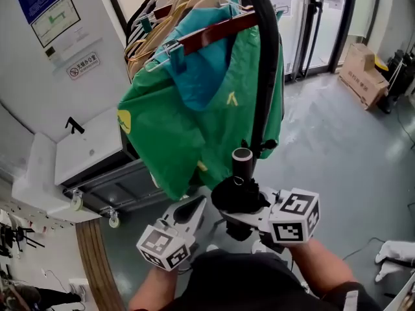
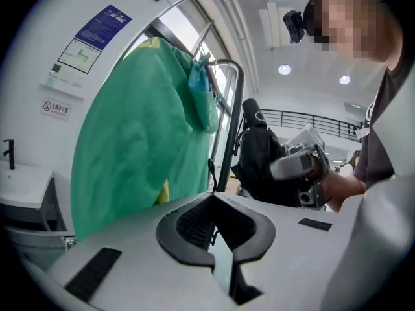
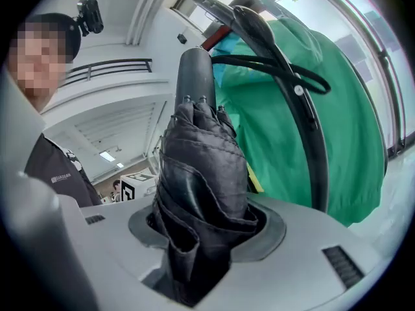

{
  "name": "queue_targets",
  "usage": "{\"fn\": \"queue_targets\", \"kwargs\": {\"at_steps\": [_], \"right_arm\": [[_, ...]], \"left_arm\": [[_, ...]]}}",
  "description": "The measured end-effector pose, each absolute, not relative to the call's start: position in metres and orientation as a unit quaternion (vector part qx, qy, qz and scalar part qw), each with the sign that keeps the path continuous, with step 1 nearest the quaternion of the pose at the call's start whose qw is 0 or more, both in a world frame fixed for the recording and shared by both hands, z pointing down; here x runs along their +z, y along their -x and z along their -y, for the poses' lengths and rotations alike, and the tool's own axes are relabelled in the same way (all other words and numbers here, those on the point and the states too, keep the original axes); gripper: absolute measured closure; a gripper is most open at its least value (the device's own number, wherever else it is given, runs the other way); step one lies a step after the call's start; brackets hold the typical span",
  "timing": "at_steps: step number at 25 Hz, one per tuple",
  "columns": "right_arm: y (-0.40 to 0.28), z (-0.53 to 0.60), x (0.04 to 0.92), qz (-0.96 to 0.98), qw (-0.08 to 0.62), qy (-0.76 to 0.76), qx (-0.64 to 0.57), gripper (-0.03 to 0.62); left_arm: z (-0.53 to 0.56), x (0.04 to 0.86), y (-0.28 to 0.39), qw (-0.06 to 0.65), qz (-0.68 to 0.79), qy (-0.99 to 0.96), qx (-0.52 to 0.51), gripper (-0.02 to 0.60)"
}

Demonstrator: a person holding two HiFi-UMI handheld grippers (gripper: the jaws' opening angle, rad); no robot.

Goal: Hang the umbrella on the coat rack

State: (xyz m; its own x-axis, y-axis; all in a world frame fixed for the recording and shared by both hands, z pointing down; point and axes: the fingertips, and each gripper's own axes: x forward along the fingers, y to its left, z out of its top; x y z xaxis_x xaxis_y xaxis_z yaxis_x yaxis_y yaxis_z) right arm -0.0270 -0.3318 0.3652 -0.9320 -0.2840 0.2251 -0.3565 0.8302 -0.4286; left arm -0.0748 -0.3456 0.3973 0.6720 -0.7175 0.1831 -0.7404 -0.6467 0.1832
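A folded black umbrella [image 1: 235, 196] [image 3: 201, 173] stands upright with my right gripper [image 1: 245, 207] [image 3: 202, 241] shut around its bundled canopy; its round grey end [image 1: 242, 155] points up. It sits right in front of the coat rack's black curved pole [image 1: 266, 76] [image 3: 311, 141]. A green raincoat [image 1: 188, 122] [image 3: 343, 109] hangs on the rack beside it. My left gripper [image 1: 191, 211] [image 2: 217, 229] is just left of the umbrella, shut with nothing in it. In the left gripper view the umbrella [image 2: 259, 154] and the pole [image 2: 227, 128] are ahead.
Several wooden hangers [image 1: 162, 18] crowd the rack's bar above the raincoat. A white cabinet on casters [image 1: 84, 151] stands at the left against the wall. A cardboard box [image 1: 360, 73] lies at the far right by glass doors. White shoes [image 1: 395, 251] lie on the floor.
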Motion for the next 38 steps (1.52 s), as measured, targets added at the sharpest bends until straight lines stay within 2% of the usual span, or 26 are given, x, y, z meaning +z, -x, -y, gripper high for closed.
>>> {"fn": "queue_targets", "kwargs": {"at_steps": [6, 21, 28, 38], "right_arm": [[0.027, 0.335, 0.414, 0.941, 0.071, -0.203, 0.262, 0.393], [-0.001, 0.339, 0.535, 0.900, 0.109, -0.330, 0.263, 0.391], [-0.017, 0.362, 0.552, 0.885, 0.103, -0.403, 0.208, 0.382], [-0.035, 0.375, 0.568, 0.848, 0.106, -0.475, 0.211, 0.339]], "left_arm": [[0.349, 0.404, 0.086, 0.126, 0.400, -0.906, 0.052, 0.569], [0.343, 0.434, 0.086, 0.151, 0.376, -0.912, 0.070, 0.569], [0.341, 0.445, 0.095, 0.156, 0.364, -0.915, 0.080, 0.569], [0.333, 0.449, 0.116, 0.156, 0.336, -0.925, 0.088, 0.569]]}}
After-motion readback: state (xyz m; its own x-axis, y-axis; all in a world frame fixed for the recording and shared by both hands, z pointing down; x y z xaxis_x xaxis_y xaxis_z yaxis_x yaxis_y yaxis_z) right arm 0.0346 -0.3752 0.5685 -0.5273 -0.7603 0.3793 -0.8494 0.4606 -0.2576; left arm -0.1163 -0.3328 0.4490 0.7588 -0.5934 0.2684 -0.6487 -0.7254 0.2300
